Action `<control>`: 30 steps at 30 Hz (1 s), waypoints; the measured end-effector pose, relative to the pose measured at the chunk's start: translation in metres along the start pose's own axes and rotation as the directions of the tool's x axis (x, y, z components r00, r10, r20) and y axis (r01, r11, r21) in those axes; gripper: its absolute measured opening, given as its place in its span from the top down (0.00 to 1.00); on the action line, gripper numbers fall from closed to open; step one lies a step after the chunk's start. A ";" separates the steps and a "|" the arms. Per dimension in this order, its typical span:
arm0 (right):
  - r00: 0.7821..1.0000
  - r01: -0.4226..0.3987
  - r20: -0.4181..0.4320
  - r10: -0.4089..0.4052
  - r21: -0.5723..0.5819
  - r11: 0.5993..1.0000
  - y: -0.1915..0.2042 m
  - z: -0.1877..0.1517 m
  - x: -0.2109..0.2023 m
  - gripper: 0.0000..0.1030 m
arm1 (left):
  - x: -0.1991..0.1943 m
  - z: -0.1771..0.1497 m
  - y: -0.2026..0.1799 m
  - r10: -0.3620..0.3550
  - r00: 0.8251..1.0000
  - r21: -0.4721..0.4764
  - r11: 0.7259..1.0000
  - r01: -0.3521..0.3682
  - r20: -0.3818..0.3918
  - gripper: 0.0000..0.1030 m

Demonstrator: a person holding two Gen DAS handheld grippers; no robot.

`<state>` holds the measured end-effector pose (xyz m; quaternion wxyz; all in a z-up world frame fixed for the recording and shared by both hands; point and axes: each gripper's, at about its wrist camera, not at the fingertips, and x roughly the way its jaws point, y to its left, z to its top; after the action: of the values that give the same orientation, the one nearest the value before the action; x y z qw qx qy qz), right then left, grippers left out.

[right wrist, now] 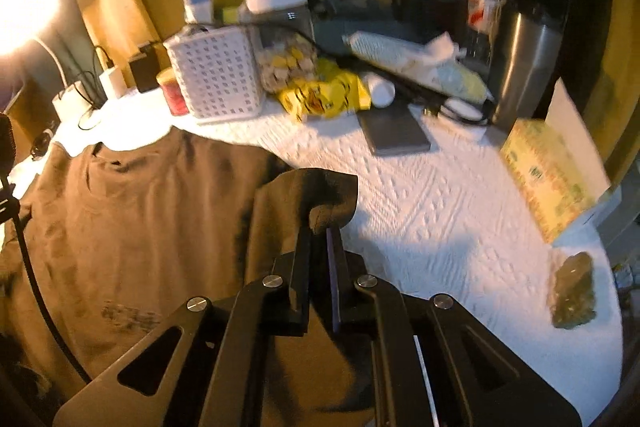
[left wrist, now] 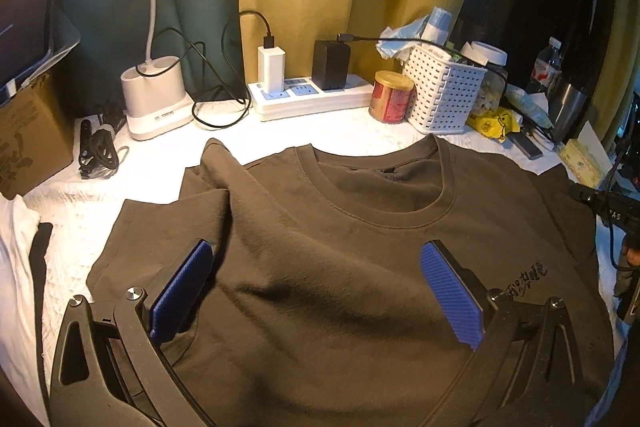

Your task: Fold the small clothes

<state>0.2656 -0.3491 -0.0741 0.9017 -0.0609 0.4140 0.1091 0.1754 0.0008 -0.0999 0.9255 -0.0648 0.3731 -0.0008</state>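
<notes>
A dark brown T-shirt point(left wrist: 340, 267) lies face up on the white textured cloth, collar toward the back. Its left sleeve is folded inward over the body. My left gripper point(left wrist: 316, 255) is open, its blue pads point(left wrist: 450, 291) wide apart just above the shirt's chest. In the right wrist view the same shirt point(right wrist: 140, 227) fills the left side. My right gripper point(right wrist: 322, 231) is shut on the shirt's right sleeve point(right wrist: 316, 195) and holds it lifted off the cloth.
Along the back stand a white lamp base point(left wrist: 154, 99), a power strip point(left wrist: 308, 99) with chargers, a red can point(left wrist: 390, 97), a white basket point(left wrist: 444, 91), a jar, bottles and a steel flask point(right wrist: 524, 67). A yellow box point(right wrist: 544, 175) and a phone point(right wrist: 394, 133) lie at the right.
</notes>
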 end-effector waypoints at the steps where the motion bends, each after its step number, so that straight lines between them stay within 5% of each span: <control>1: 1.000 0.000 0.010 0.000 -0.006 1.000 0.003 0.002 -0.005 0.92 | -0.002 -0.001 0.001 -0.002 1.000 -0.002 1.000 0.002 0.004 0.01; 13: 0.996 -0.049 0.064 0.054 -0.083 0.995 0.071 0.017 -0.043 0.92 | -0.030 -0.010 0.032 -0.024 0.998 -0.031 0.999 0.026 0.058 0.01; 30: 0.990 -0.133 -0.042 0.131 -0.032 0.991 0.135 0.000 0.004 0.91 | -0.045 -0.025 0.064 -0.023 0.998 -0.054 0.998 0.026 0.060 0.01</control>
<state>0.2351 -0.2179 -0.0794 0.8827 -0.0514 0.4332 0.1746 0.1226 0.0640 -0.0938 0.9341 -0.0947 0.3443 0.0001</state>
